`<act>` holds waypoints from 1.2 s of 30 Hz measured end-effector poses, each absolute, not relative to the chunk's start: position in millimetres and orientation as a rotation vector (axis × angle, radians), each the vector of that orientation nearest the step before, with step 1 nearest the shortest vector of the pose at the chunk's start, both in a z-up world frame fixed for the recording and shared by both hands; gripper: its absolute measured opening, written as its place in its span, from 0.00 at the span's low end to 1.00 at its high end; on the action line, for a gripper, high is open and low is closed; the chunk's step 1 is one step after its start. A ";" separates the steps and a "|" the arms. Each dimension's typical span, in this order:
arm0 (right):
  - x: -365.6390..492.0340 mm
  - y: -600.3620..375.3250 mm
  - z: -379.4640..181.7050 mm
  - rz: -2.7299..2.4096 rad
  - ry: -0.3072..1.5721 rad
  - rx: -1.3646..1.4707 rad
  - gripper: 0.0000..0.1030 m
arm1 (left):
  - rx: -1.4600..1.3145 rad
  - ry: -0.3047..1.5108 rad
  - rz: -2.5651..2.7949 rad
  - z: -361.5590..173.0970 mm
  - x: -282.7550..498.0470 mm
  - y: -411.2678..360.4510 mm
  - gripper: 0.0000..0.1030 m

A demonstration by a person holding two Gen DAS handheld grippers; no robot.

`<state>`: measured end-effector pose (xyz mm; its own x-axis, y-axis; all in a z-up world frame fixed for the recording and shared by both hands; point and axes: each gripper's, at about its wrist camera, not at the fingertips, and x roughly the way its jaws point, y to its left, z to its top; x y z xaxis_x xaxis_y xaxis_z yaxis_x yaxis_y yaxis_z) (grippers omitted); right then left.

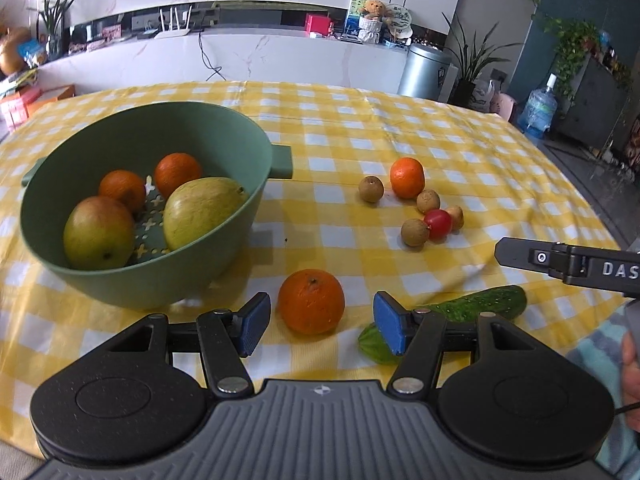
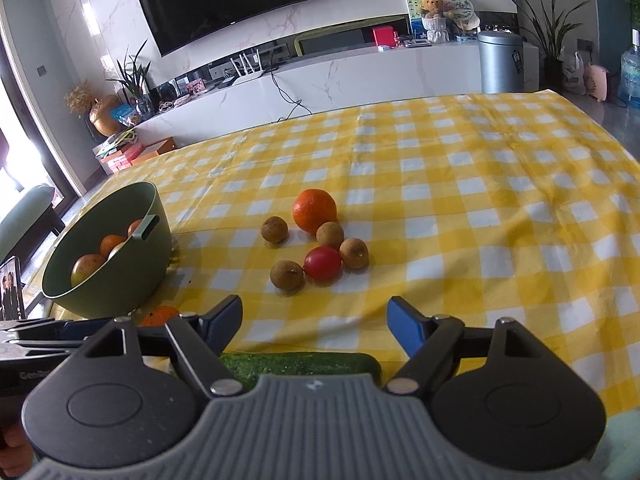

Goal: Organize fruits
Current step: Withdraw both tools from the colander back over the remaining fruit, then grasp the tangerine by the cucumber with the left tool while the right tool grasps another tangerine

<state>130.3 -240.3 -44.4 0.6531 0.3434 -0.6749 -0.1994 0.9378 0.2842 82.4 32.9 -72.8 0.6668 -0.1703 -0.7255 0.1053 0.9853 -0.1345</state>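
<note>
A green bowl (image 1: pixel 240 184) on the left holds two mangoes (image 1: pixel 200 212) and two oranges (image 1: pixel 178 174). My left gripper (image 1: pixel 320 322) is open with an orange (image 1: pixel 311 301) on the cloth between its blue pads, not touching. Further right lie another orange (image 1: pixel 407 178), a red tomato (image 1: pixel 438 224) and several brown longans (image 1: pixel 371 189). A cucumber (image 1: pixel 476 304) lies behind the right pad. My right gripper (image 2: pixel 314 324) is open and empty above the cucumber (image 2: pixel 304 364), facing the small fruit cluster (image 2: pixel 323 263). The bowl also shows in the right wrist view (image 2: pixel 120 280).
A yellow checked cloth (image 1: pixel 360 128) covers the table. The right gripper's arm (image 1: pixel 568 264) reaches in at the right of the left wrist view. A bin (image 1: pixel 424 70), plants and a white counter stand beyond the table's far edge.
</note>
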 end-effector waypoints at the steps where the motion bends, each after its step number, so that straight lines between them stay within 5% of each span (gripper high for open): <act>1: 131.0 -239.8 -45.0 0.311 0.805 0.191 0.74 | -0.079 0.831 -0.150 -75.3 84.5 31.7 0.68; 9: 137.2 -236.6 -50.6 0.322 0.825 0.188 0.74 | -0.110 0.867 -0.119 -88.0 98.1 34.4 0.67; 15: 142.0 -235.0 -54.6 0.326 0.840 0.187 0.74 | -0.121 0.892 -0.120 -92.7 100.3 35.7 0.50; 36: 171.9 -220.9 -45.1 0.341 0.744 0.135 0.74 | -0.079 0.817 -0.146 -80.8 116.7 20.0 0.47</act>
